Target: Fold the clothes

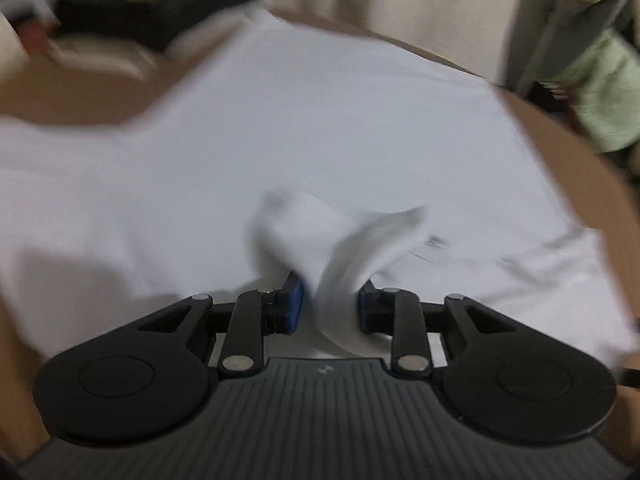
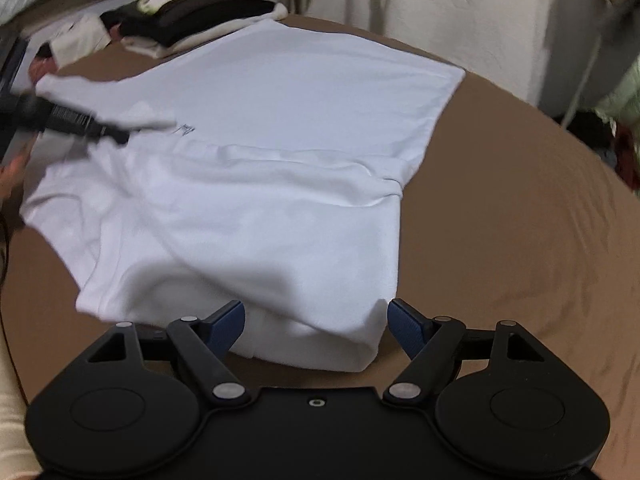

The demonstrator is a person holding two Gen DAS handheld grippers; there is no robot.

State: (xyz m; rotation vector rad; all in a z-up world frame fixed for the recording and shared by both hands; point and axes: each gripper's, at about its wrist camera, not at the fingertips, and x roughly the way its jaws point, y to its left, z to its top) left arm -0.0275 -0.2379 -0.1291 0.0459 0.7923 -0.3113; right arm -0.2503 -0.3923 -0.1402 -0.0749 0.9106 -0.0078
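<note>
A shirt [image 2: 260, 184] lies on the table [image 2: 500, 240], a clothes stack [image 2: 208, 12] behind it.

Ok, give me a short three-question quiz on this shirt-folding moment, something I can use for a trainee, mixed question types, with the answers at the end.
1. True or false: the left gripper has a bunch of the white shirt pinched between its pads.
2. Multiple choice: the right gripper is (a) shut on a sleeve, (b) open with a folded corner of the shirt between its fingers, (c) holding a hanger.
3. Fill in: the pile of folded clothes sits at the far ____ corner of the brown surface, as the right wrist view shows it.

Key: 1 true; 2 b; 3 left.
</note>
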